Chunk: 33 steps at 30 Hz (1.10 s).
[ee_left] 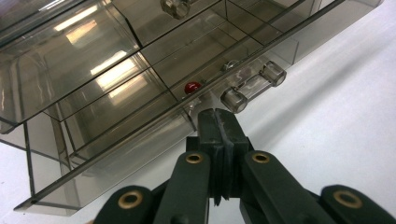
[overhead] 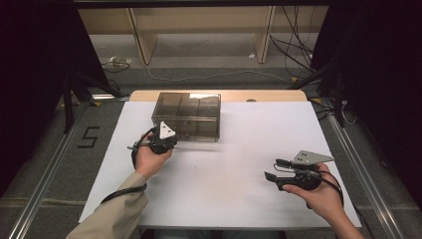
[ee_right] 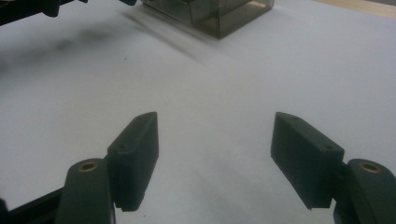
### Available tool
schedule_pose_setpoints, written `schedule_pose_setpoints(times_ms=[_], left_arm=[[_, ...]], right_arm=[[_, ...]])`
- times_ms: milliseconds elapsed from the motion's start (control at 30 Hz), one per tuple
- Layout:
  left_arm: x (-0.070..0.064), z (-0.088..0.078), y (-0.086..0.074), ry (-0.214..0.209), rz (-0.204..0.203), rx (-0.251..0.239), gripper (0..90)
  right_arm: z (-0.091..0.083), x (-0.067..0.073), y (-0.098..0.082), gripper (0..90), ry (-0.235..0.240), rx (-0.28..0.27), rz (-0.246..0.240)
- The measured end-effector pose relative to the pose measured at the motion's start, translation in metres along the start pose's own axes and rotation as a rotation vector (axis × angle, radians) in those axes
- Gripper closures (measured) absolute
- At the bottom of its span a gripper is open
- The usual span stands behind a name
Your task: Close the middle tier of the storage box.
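My left gripper (ee_left: 217, 115) sits with its fingers pressed flat together, holding nothing, just in front of the smoky clear plastic drawer box (overhead: 187, 115) at the far middle of the white surface (overhead: 224, 189); its tips point at the clear bar handle (ee_left: 252, 86) of a lower drawer, near it but, as far as I can tell, not touching; a small red bead (ee_left: 192, 87) lies inside a compartment behind that front; the drawers look pushed in, so I judge the opening has not yet begun; my right gripper (ee_right: 215, 158) hovers low over bare surface well apart from the box, fingers spread wide and empty; what is left, I think, is hooking or gripping the handle and pulling the drawer out.
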State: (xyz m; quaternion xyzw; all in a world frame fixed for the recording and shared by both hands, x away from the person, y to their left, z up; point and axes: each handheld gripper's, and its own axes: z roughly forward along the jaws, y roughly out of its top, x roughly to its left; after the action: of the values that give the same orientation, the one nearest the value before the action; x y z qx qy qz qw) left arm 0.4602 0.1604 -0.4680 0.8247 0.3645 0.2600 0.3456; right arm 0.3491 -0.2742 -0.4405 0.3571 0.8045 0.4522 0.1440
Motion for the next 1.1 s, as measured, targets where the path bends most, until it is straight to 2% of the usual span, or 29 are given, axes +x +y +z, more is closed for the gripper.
schedule_pose_setpoints(times_ms=[1100], left_arm=[[0.0023,0.0053,0.0084,0.013,0.014,0.0,89.5]], right_arm=[[0.0002,-0.0002,-0.0003,32.9,-0.002,0.002,0.005]])
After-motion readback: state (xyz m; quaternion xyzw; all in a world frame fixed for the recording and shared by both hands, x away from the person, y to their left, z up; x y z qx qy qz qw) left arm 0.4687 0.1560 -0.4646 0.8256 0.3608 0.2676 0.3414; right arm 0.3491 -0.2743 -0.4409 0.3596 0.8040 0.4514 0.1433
